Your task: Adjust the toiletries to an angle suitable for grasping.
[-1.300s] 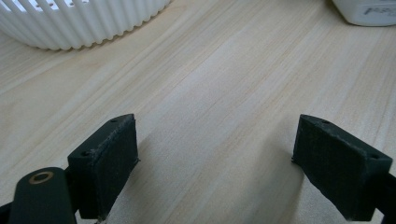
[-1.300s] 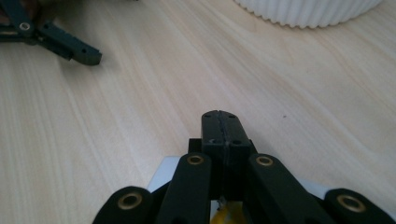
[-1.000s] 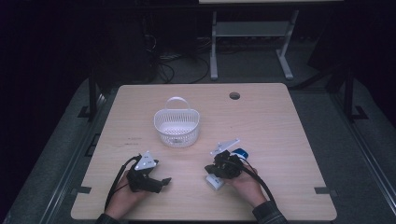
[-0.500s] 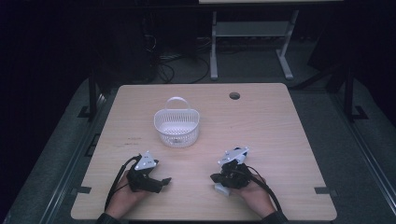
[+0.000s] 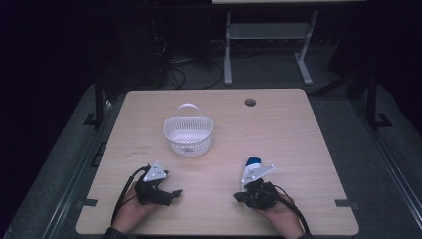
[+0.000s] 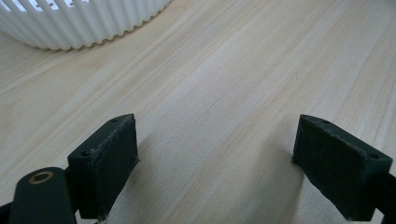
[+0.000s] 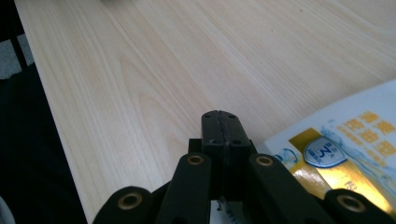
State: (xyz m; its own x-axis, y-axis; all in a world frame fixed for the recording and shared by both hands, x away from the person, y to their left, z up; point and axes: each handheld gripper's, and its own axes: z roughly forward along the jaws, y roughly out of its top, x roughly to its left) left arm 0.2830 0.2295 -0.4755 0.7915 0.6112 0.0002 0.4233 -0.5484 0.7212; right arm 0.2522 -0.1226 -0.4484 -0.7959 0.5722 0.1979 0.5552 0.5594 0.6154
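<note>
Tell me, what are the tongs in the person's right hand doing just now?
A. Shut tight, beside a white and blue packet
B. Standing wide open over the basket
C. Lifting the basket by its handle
A: the right gripper view shows the right tongs pressed together, the packet lying on the table beside them.

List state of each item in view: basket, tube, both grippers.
basket: upright on the table, handle up at the far rim, looks empty.
tube: lying flat on the table beside the right gripper, blue cap on, not gripped.
left gripper: jaws wide open, nothing between them, low over bare wood.
right gripper: jaws shut, pads together, holding nothing.
</note>
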